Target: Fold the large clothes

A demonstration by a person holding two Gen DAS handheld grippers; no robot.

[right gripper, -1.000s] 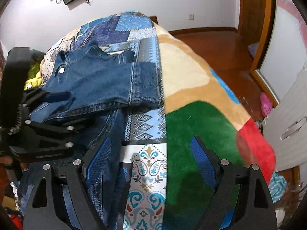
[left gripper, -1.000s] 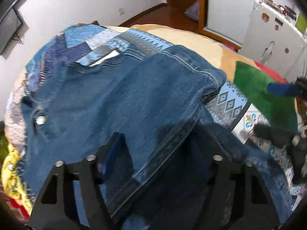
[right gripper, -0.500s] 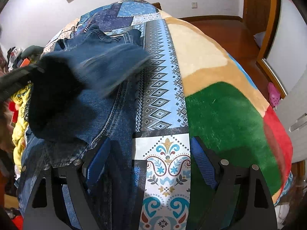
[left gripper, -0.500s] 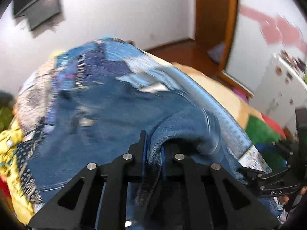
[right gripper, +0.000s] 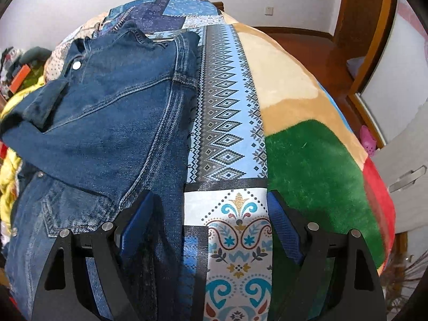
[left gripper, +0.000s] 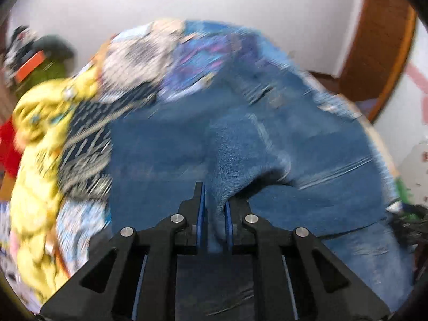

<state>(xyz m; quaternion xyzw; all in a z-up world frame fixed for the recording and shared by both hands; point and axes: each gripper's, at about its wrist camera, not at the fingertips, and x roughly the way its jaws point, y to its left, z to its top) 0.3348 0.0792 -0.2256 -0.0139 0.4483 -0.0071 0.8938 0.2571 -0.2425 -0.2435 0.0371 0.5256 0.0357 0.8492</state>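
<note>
Right wrist view, denim jacket [right gripper: 107,123] — dark blue, sleeve folded across

Bed: I see a bed [right gripper: 281,61] filling my right wrist view, covered edge to edge.
Patterned cover: a blue diamond-band sheet [right gripper: 227,123] runs up the middle, with a floral panel at its near end.
Plush blanket: tan, green and red blanket [right gripper: 315,160] lies just right of the diamond-band sheet.
Denim jacket: the denim jacket [right gripper: 107,123] lies left of that sheet, its edge overlapping it, collar toward the far wall.
Yellow cloth: a crumpled yellow garment [left gripper: 40,160] sits beyond the jacket, farthest from the sheet.
</note>
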